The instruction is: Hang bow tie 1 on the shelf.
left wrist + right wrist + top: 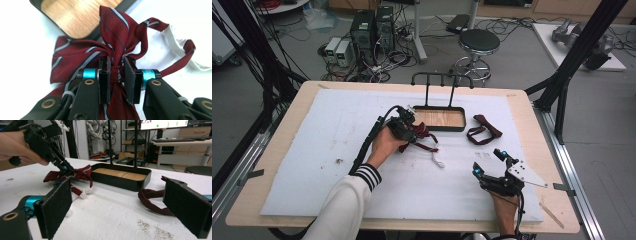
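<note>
A dark red striped bow tie (100, 53) with a white neck strap (438, 161) lies on the white mat just left of the black tray (462, 123). My left gripper (117, 75) is shut on the bow tie's centre knot, pads pressing it from both sides; the same gripper (412, 131) sits low over the tie in the high view. A second dark red tie (483, 132) lies loose to the right of the tray. My right gripper (488, 161) rests open near the mat's front right, its wide pads (186, 206) apart with nothing between them.
The tray has a wooden floor and a tall black wire hanger stand (442, 82) rising from it. The white foam mat (312, 150) covers most of the wooden table (277, 130). A stool (478, 42) and computers stand on the floor beyond.
</note>
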{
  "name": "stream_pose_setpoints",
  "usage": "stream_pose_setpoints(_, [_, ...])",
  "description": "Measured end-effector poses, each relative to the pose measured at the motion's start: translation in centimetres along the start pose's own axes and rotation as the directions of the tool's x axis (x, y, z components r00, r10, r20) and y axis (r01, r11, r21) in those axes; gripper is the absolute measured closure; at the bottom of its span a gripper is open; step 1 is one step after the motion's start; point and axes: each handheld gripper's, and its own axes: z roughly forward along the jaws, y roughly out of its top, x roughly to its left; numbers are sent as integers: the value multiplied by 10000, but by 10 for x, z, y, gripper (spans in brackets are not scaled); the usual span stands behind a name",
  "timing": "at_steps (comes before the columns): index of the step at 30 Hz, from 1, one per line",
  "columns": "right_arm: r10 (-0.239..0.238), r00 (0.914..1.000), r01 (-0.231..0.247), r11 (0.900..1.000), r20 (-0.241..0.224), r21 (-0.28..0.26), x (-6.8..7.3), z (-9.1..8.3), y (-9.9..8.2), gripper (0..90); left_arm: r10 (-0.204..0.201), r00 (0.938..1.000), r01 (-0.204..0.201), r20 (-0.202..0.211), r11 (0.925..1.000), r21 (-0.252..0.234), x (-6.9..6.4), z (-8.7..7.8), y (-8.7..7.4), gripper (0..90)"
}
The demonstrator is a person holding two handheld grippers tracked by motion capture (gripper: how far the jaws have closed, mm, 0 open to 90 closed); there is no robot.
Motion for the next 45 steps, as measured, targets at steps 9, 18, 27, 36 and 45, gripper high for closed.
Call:
stream_pose_setpoints(9, [-29, 10000, 29, 10000, -4, -1, 0, 0, 0, 79, -14, 9997, 47, 226, 9889, -1486, 2, -13, -1, 756])
stream_pose_setpoints(18, [2, 10000, -2, 10000, -6, 49, 1, 0, 0, 79, 187, 9997, -139, 146, 9604, -2784, 4, -28, -2, 756])
stream_pose_setpoints(27, [-59, 10000, 59, 10000, 1, 8, 0, 0, 0, 79, 297, 9995, -217, 129, 9101, -4137, 7, -45, -2, 757])
stream_pose_setpoints(36, [-38, 10000, 38, 10000, 3, 26, 0, 0, 0, 79, 496, 9986, -517, -172, 8742, -4828, 8, -58, -1, 757])
stream_pose_setpoints(45, [-29, 10000, 29, 10000, -8, 21, 0, 0, 0, 79, 311, 9992, -390, -238, 8445, -5341, 13, -71, 3, 757])
